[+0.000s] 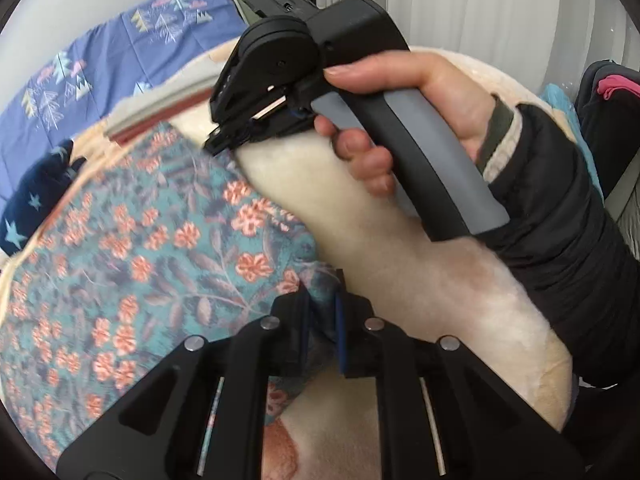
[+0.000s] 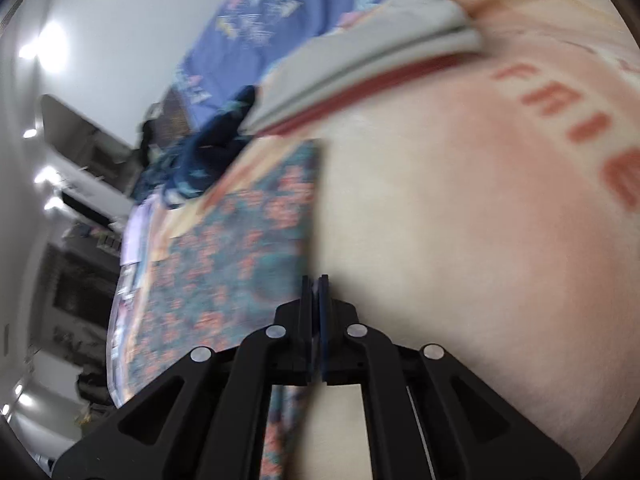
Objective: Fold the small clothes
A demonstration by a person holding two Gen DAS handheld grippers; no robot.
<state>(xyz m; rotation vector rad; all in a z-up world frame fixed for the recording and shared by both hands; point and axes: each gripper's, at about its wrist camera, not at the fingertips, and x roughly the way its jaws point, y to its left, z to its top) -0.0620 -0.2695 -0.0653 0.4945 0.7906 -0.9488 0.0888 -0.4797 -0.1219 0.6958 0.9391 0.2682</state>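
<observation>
We had the left gripper (image 1: pixel 322 312) pinching the floral cloth's (image 1: pixel 160 248) edge, the right gripper (image 2: pixel 316 292) pressed together on its far edge. Beyond the right tongs lay a cream blanket (image 2: pixel 460 220) — red letters "FRIE" legible — then folded grey clothes (image 2: pixel 360 76).

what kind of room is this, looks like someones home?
Most likely a bedroom at home. The work goes on atop a cream fleece blanket spread like bedding, with a blue patterned quilt behind it, pale curtains at the back, and folded clothes stacked nearby.
</observation>
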